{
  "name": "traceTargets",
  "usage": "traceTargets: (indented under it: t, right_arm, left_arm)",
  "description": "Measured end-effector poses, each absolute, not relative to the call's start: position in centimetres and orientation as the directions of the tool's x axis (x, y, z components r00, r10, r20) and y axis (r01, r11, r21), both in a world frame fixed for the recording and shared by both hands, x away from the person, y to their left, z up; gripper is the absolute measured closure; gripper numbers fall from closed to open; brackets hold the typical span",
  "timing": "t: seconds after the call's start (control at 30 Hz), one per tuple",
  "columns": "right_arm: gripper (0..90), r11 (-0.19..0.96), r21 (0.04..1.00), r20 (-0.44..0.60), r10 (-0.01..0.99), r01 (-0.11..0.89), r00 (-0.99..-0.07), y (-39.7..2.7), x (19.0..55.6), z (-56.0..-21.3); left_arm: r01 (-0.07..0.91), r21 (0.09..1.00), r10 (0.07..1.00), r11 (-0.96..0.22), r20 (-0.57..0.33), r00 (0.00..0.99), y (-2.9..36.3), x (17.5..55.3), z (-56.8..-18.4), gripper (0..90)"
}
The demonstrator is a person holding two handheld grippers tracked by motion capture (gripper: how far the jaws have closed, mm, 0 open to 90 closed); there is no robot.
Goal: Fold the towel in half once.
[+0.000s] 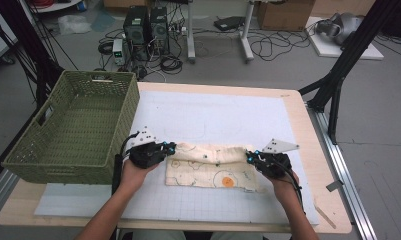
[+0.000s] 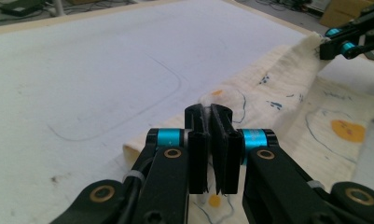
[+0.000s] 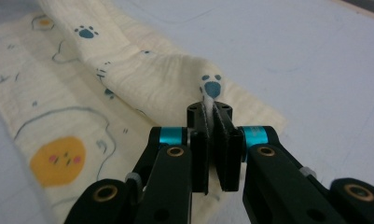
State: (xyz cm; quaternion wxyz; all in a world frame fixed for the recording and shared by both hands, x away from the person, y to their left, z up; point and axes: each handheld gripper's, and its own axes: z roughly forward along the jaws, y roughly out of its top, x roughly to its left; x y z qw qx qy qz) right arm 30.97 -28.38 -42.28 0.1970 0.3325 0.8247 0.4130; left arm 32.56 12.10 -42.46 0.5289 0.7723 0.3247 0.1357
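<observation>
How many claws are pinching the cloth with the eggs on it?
2. The left claw pinches the cloth at its far left corner; the right claw pinches its far right corner. Both are shut on the fabric.

A green woven basket [image 1: 73, 130] stands on the left part of the table [image 1: 308, 150], partly over a white gridded mat [image 1: 213, 117]. On the floor beyond, two black computer towers [image 1: 147, 27] sit among tangled cables [image 1: 268, 47], with what may be a cardboard box [image 1: 285, 14] farther right.
</observation>
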Motion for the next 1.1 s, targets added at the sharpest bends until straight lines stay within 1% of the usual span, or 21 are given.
traceTargets:
  t: [0.13,0.2,0.23,0.33,0.43,0.5,0.7,0.93,1.1]
  right_arm:
    - [85.8,0.454,0.797,-0.048,0.705,0.399,-0.707,-28.9,29.9,-42.7]
    - [84.5,0.467,0.790,-0.059,0.704,0.398,-0.708,-29.0,29.4,-43.1]
    - [82.9,0.466,0.788,-0.056,0.705,0.402,-0.707,-29.1,29.2,-43.2]
    - [75.3,0.437,0.805,-0.044,0.719,0.401,-0.694,-29.4,28.6,-42.9]
    - [70.7,0.384,0.842,-0.029,0.734,0.380,-0.679,-30.0,28.2,-41.9]
    - [68.8,0.380,0.852,-0.056,0.750,0.361,-0.659,-30.5,27.9,-41.3]
    - [66.1,0.336,0.861,-0.045,0.799,0.383,-0.600,-32.0,27.9,-41.3]
    - [62.4,0.364,0.820,-0.030,0.798,0.442,-0.601,-31.1,28.8,-42.6]
    - [60.0,0.371,0.819,-0.033,0.792,0.437,-0.610,-30.7,29.0,-42.7]
  left_arm:
    - [0.374,0.897,0.637,-0.237,-0.147,0.756,12.2,31.9,-43.6,84.5]
    - [0.389,0.888,0.641,-0.247,-0.151,0.752,12.3,31.9,-43.8,82.0]
    - [0.397,0.888,0.645,-0.233,-0.164,0.747,12.5,31.8,-43.8,79.0]
    - [0.395,0.896,0.660,-0.204,-0.172,0.731,13.2,31.8,-43.3,61.0]
    - [0.395,0.907,0.676,-0.148,-0.198,0.710,14.3,31.9,-42.9,55.5]
    - [0.403,0.908,0.684,-0.113,-0.223,0.695,14.8,32.0,-42.8,53.0]
    - [0.405,0.905,0.689,-0.128,-0.213,0.693,14.7,32.1,-43.1,51.6]
    - [0.427,0.887,0.704,-0.177,-0.189,0.685,13.9,32.3,-44.0,51.9]
    - [0.421,0.890,0.706,-0.177,-0.183,0.684,13.8,32.4,-44.1,51.9]
